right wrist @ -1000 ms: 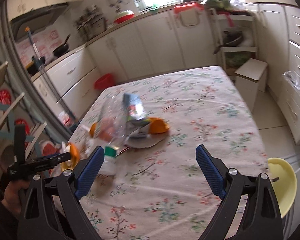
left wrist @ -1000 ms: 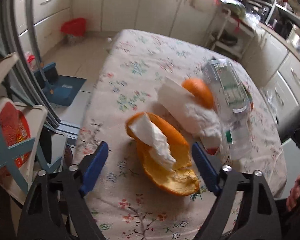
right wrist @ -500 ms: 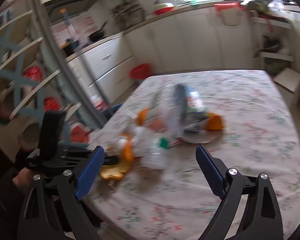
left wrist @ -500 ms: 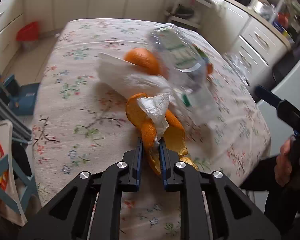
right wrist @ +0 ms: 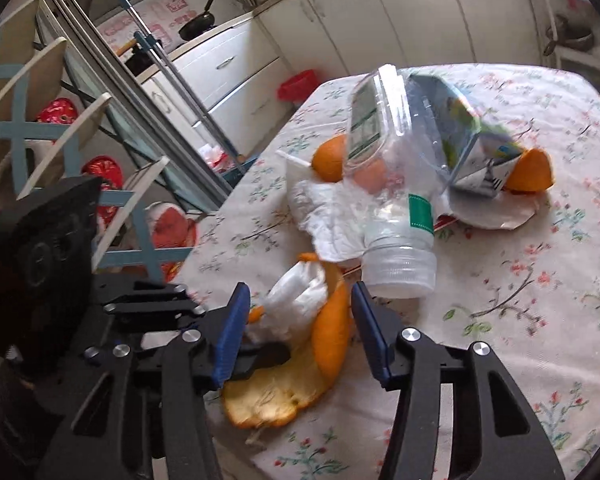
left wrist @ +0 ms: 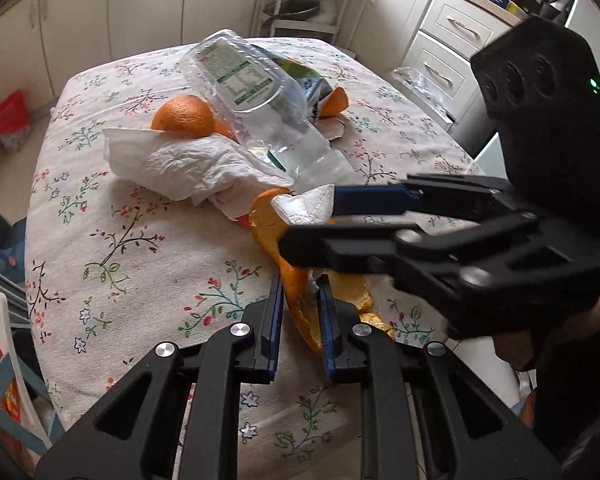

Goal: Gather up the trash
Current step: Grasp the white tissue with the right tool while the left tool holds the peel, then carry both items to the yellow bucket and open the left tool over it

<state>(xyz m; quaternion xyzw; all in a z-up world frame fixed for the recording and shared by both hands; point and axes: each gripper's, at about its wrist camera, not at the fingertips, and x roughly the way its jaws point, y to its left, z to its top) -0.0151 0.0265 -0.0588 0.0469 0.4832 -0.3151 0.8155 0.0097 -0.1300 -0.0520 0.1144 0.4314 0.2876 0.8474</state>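
My left gripper (left wrist: 300,312) is clamped narrow on the orange peel (left wrist: 296,280) near the table's front edge; the pinched strip stands up between the blue pads, and the lower part of the peel is hidden behind the right-hand pad; my right gripper (right wrist: 298,328) comes in from the side with its jaws closing around the same peel and the small crumpled tissue (right wrist: 296,300) tucked in it; whether its pads touch yet I cannot make out, as that view is blurred; in the left view its black frame covers the table's right front corner and most of the hand behind it. Just beyond lies a larger tissue (left wrist: 188,164), with a clear plastic bottle (left wrist: 260,108) lying tilted across it, cap end toward me; an orange (left wrist: 184,116) sits half hidden behind both; the carton (right wrist: 468,140) and another peel piece (right wrist: 532,172) behind it are partly covered by the bottle. To the left the floral tablecloth (left wrist: 120,248) is bare out to its edge; the far end is also open.
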